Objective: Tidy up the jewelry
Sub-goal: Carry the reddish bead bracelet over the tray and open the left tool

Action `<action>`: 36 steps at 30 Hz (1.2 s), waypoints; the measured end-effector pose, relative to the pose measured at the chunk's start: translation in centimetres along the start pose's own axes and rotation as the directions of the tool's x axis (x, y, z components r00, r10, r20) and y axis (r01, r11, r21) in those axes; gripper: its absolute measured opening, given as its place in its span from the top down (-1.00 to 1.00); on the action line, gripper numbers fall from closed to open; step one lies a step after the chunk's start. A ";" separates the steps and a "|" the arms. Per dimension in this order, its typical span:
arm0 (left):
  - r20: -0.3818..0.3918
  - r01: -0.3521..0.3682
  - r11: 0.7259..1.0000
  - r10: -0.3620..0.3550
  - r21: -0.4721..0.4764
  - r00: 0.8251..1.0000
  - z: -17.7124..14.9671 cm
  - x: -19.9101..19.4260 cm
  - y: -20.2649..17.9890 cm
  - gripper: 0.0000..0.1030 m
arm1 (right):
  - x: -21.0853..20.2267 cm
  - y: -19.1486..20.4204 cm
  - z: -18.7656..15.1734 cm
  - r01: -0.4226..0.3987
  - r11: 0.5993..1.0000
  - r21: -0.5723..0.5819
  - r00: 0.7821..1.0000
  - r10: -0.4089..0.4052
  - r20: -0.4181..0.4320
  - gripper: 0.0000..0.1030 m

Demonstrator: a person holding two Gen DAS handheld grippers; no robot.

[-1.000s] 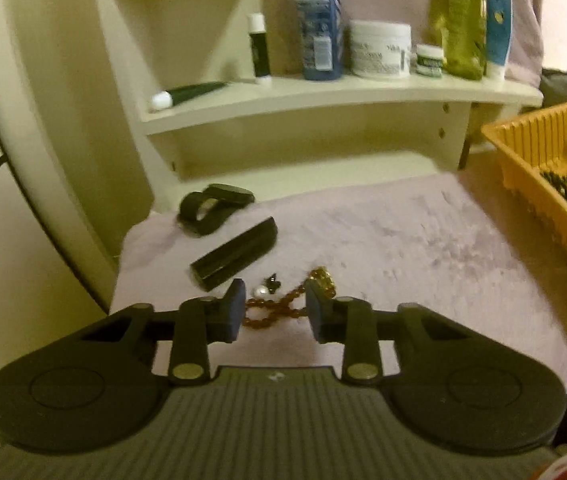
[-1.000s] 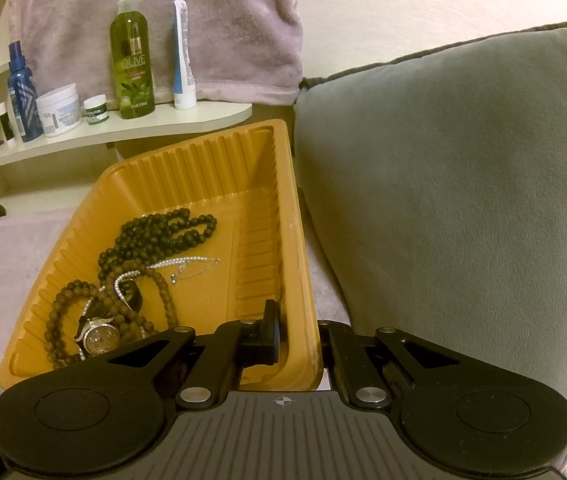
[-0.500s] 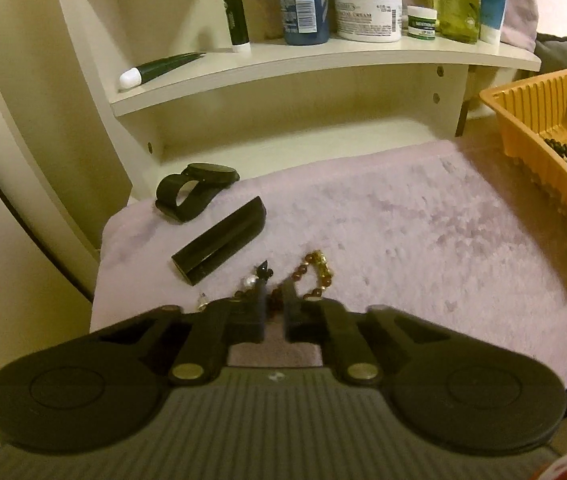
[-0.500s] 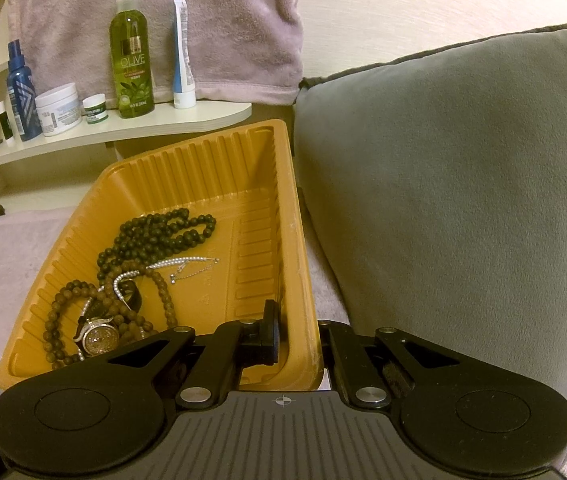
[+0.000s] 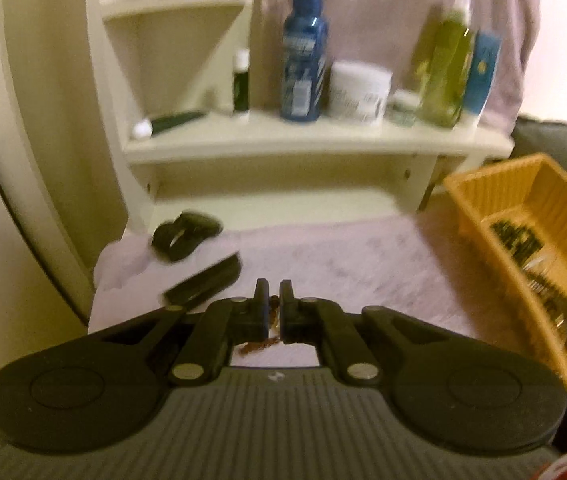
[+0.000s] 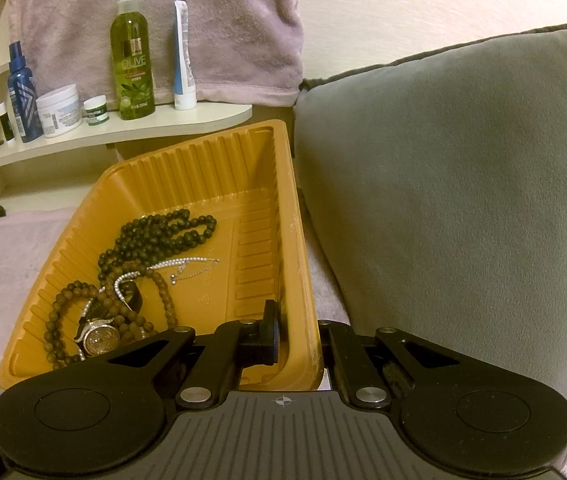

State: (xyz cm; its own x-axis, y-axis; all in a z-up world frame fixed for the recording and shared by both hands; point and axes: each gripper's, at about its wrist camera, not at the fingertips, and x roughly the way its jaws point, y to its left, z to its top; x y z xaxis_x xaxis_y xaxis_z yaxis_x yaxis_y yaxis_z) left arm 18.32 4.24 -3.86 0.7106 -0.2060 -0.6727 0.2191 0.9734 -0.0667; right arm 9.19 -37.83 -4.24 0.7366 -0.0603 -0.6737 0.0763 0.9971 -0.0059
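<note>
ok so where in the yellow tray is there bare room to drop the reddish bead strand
Free: the tray floor along its right wall, from the silver chain out to the ribs, and the far end beyond the dark beads. Crowded: the near left corner, where brown beads and the watch pile up.

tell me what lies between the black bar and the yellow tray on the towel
Only bare towel between the black bar and the yellow tray, seen in the left wrist view.
</note>
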 end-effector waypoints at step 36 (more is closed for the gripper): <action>0.092 0.346 0.934 -0.353 0.083 0.931 6.0 -2.7 -12.5 0.93 | -0.2 0.0 0.2 -0.003 1.000 0.004 1.000 0.003 0.001 0.89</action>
State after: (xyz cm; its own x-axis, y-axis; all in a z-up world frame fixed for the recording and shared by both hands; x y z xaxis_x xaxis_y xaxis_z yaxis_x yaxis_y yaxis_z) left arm 17.68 -8.01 3.25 0.6455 -0.5446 -0.5354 0.5065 0.8300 -0.2336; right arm 9.20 -37.87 -3.92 0.7377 -0.0571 -0.6727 0.0769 0.9970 -0.0003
